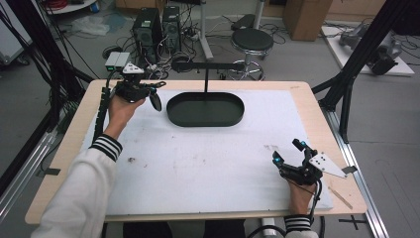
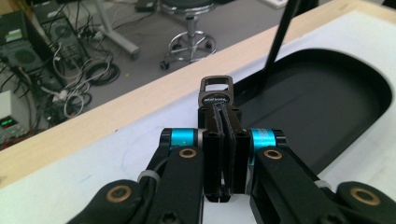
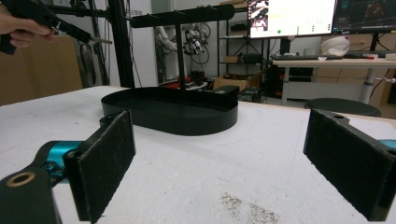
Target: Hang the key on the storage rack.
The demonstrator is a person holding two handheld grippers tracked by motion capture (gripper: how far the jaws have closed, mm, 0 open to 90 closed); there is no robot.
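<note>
My left gripper (image 1: pixel 148 92) is raised above the table's far left, just left of the black oval tray (image 1: pixel 198 124). Its jaws are shut on a thin black strap (image 1: pixel 156 101). In the left gripper view the strap's metal clasp (image 2: pixel 215 91) sticks out past the left gripper's (image 2: pixel 226 140) pads toward the tray (image 2: pixel 327 116). A black T-bar stand (image 1: pixel 205 65) rises from the tray. My right gripper (image 1: pixel 287 151) rests near the front right corner, open and holding nothing. The right gripper view has the right gripper's (image 3: pixel 219 163) pads wide apart, facing the tray (image 3: pixel 173 116) and the stand's bar (image 3: pixel 182 16).
A white mat (image 1: pixel 208 163) covers most of the wooden table, with small dark specks (image 1: pixel 131 159) on it. Behind the far edge stand a black stool (image 1: pixel 252 42) and computer towers (image 1: pixel 158 27) with loose cables. Black frame posts (image 1: pixel 346 84) flank the table.
</note>
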